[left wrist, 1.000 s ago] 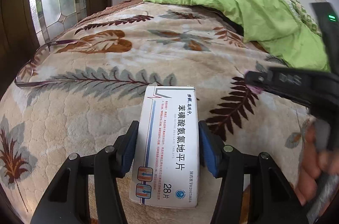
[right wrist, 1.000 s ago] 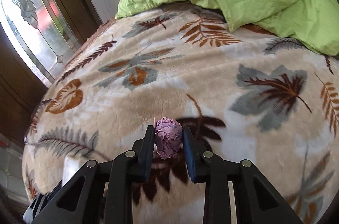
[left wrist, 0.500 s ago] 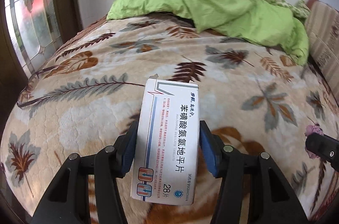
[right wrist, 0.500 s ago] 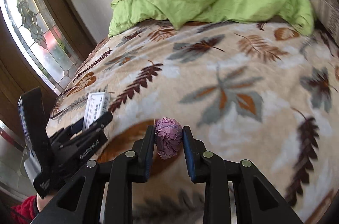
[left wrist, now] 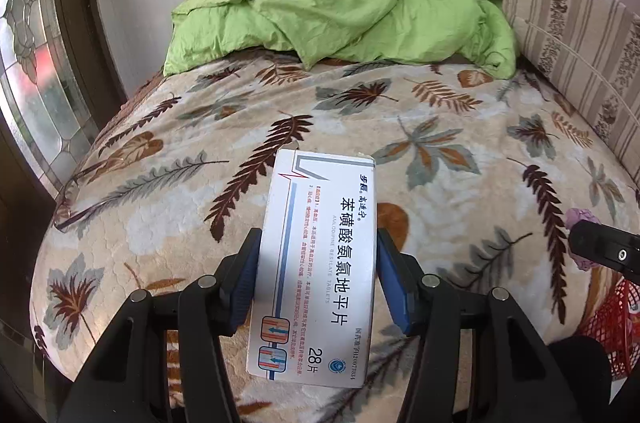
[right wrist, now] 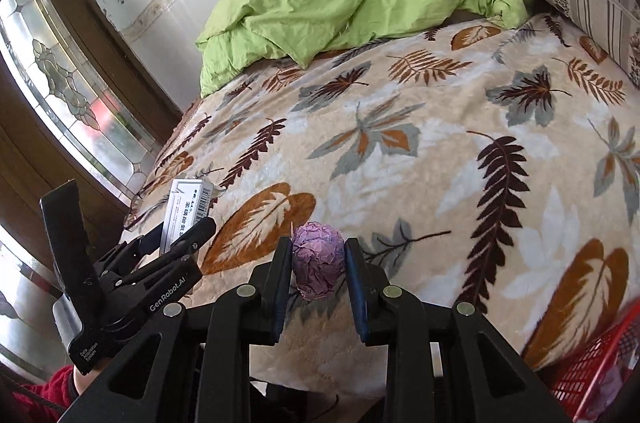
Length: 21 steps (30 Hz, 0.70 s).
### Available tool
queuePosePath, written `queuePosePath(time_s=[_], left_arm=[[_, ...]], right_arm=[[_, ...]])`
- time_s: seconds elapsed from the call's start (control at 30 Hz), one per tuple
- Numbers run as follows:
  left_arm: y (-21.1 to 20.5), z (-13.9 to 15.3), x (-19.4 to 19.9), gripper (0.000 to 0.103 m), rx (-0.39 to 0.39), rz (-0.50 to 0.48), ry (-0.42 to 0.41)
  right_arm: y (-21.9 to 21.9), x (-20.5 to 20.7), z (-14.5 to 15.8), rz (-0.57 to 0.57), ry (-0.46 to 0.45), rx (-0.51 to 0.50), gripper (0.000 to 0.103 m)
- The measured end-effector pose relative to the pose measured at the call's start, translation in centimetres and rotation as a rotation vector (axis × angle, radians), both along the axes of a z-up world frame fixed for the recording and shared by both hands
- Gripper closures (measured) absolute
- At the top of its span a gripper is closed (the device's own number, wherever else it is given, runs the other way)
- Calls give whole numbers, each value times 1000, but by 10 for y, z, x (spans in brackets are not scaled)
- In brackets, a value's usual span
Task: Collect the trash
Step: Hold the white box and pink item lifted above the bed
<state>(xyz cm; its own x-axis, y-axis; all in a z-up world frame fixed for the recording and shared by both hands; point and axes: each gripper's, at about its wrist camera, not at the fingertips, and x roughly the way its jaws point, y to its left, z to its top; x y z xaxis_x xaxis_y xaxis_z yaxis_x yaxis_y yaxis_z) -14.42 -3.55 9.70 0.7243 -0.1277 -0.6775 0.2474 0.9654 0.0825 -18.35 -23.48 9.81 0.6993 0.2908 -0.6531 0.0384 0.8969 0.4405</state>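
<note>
Carry step: box (left wrist: 316, 263) being clamped by left hand-held gripper (left wrist: 316, 279), paper ball (right wrist: 318, 265) by right hand-held gripper (right wrist: 318, 275). Next: red basket (right wrist: 592, 375), lower right of frame, probably being targeted for drop.

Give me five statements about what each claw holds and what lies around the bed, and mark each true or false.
1. The left claw grips a white tablet box. True.
2. The right claw is empty. False: it is shut on a crumpled purple paper ball.
3. A green quilt is bunched at the far end of the bed. True.
4. The leaf-patterned blanket is plain blue. False: beige with brown and grey leaves.
5. A red mesh basket shows at the lower right of the right wrist view. True.
</note>
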Motion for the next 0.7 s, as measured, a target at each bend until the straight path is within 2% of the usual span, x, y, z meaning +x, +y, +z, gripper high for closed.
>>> queuePosePath(time_s=[0.33,0.7], left_arm=[[-10,19,-25,49,0,-40,-26],[-25,29,-41,49,-12,-93,-31]], right_arm=[[0,-24,23,-5,-68,15,75],[-10,-42,34,-28,-98,30,75]])
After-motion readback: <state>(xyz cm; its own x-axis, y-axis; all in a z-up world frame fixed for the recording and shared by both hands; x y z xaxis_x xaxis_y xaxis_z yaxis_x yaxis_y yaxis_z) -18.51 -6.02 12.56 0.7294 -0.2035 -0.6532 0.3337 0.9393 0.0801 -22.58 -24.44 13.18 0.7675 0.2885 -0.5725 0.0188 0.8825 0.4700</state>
